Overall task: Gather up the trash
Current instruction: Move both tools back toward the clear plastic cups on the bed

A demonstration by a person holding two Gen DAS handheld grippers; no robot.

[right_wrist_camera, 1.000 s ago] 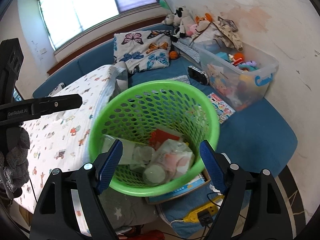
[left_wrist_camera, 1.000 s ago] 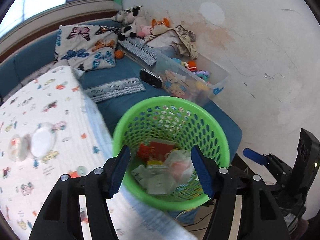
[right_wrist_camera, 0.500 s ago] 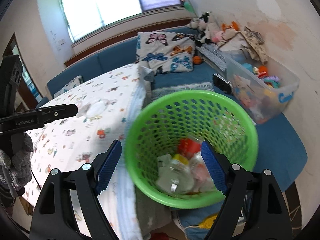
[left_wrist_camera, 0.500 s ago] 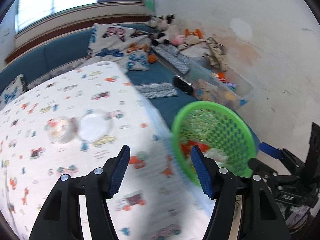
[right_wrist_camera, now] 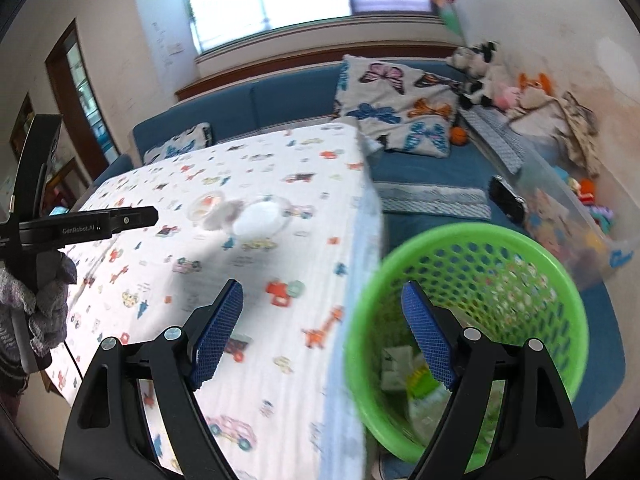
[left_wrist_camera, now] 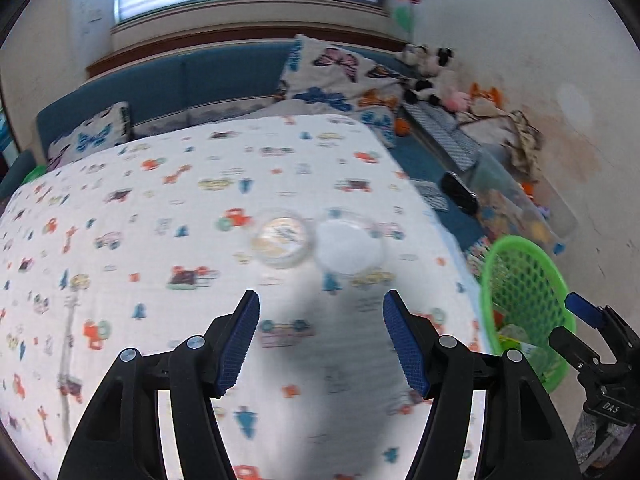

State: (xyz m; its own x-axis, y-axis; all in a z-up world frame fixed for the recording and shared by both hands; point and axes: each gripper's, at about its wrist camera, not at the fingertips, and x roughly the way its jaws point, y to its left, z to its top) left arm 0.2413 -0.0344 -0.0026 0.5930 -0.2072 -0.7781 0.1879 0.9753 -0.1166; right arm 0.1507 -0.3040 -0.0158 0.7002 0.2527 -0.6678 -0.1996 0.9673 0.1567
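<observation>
Left wrist: left gripper (left_wrist_camera: 321, 338) tilts down, empty.

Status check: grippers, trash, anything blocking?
Left gripper and right gripper open, empty. Two clear lids on table; basket beside it. Nothing in the way.

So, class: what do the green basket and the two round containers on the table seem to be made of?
Green basket: probably moulded plastic, with a glossy, even colour and a regular grid of holes.
Round containers: apparently clear thin plastic, since the patterned cloth shows through their rims; blur leaves this uncertain.
</observation>
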